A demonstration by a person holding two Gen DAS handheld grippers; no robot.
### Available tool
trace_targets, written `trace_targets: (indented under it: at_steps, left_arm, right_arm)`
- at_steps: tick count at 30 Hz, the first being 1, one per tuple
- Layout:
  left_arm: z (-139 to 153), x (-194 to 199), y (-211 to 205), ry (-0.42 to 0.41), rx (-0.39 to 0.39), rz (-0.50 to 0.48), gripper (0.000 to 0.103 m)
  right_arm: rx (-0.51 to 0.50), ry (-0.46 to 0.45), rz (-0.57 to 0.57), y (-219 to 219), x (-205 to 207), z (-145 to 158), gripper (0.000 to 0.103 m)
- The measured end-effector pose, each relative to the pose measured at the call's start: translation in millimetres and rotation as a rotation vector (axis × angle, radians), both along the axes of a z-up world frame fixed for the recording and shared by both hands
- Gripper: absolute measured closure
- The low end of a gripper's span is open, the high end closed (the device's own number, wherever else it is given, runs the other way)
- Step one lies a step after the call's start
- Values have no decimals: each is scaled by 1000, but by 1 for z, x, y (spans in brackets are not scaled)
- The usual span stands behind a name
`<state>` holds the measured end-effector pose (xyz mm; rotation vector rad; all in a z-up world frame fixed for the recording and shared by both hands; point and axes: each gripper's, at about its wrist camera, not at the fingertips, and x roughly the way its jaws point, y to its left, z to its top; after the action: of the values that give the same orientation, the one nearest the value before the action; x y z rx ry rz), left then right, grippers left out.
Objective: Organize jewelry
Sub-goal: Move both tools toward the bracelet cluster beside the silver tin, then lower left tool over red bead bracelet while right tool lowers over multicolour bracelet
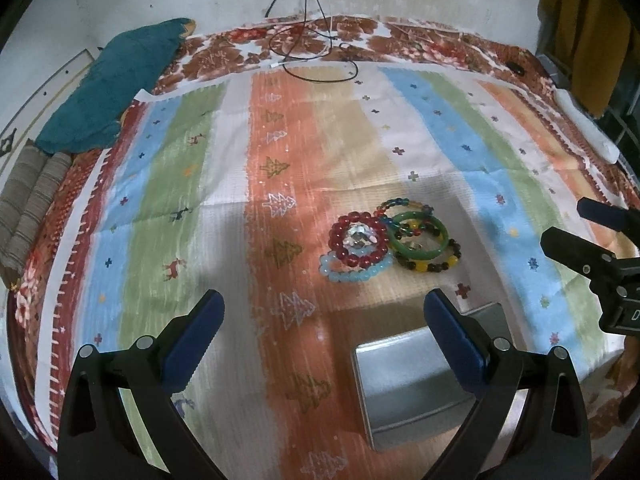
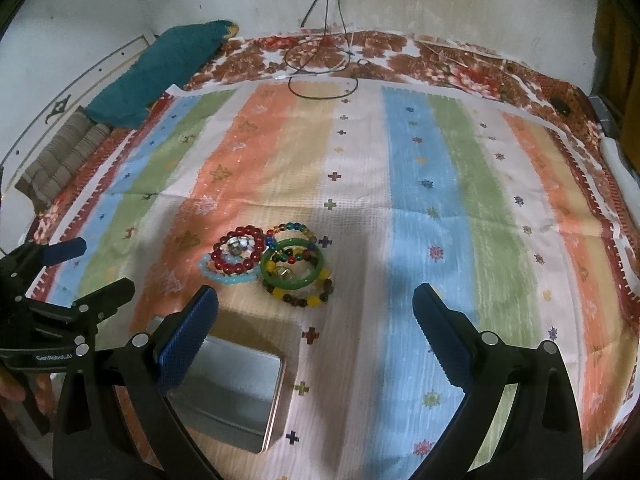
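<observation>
Both grippers — left gripper (image 1: pixel 322 328) and right gripper (image 2: pixel 316 316) — hang spread wide, gripping nothing, above the striped cloth (image 2: pixel 432 184), the bracelets (image 2: pixel 272 264) heaped mid-frame beyond an open metal tin (image 2: pixel 236 392) at lower left.

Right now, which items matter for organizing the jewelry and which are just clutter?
Belongs to the job:
- red bead bracelet
- pale blue bead bracelet
- green bangle
- yellow and dark bead bracelet
- multicolour bead bracelet
- open metal tin

Just lying about:
- teal cloth
- black cables
- folded striped fabric
</observation>
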<state>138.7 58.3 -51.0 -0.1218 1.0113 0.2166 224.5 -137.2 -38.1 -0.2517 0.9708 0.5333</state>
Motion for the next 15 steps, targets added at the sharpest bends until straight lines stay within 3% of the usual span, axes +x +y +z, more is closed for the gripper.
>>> trace_targets:
  at_steps: [15]
  left_arm:
    - [-28, 41, 19, 71, -9, -5, 6]
  right_arm:
    - [-57, 36, -6, 20, 34, -25, 4]
